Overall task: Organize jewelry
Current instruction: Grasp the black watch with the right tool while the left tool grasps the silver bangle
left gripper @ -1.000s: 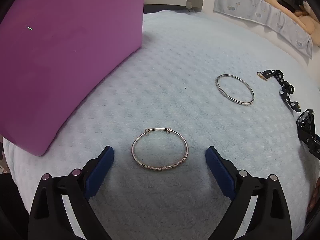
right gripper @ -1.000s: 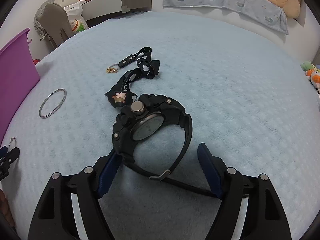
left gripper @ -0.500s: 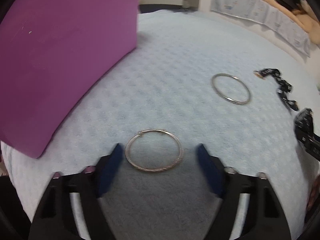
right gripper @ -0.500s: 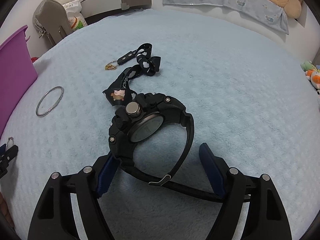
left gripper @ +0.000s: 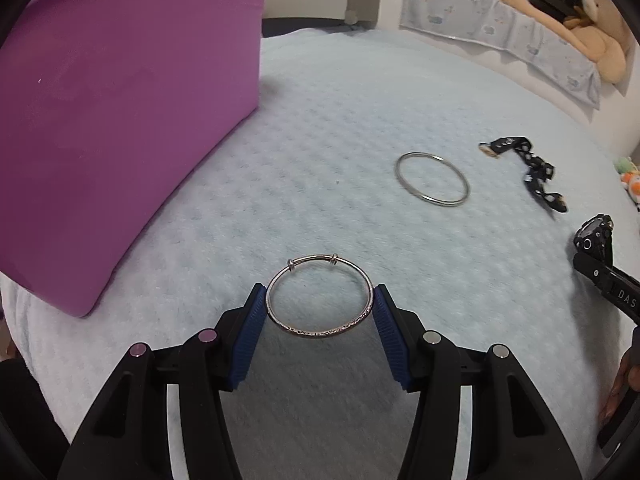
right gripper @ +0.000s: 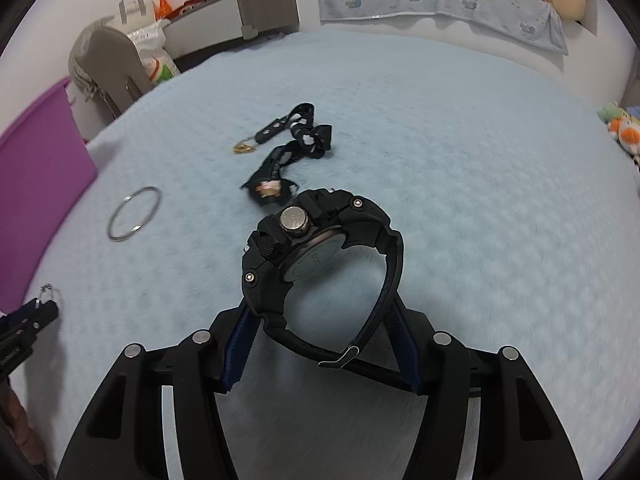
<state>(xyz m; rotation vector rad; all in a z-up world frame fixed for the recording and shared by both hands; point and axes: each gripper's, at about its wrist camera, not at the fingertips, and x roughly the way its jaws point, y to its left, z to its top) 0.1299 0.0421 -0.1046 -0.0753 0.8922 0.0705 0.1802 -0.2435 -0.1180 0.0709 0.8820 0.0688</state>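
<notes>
Left wrist view — my left gripper (left gripper: 320,308) is closing on the engraved bangle (left gripper: 319,295), pads touching its left and right edges, near the purple bin (left gripper: 120,120); thin, stiff, slippery metal, probably light, so I am gripping across its width.

Right wrist view — my right gripper (right gripper: 320,328) is closing around the black watch (right gripper: 320,256), grasping its flexible strap; it looks bulkier and heavier.

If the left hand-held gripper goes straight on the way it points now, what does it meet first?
Probably the engraved bangle, already between the closing pads of the left hand-held gripper. Beyond it lies only the pale blue blanket; depth is uncertain.
</notes>
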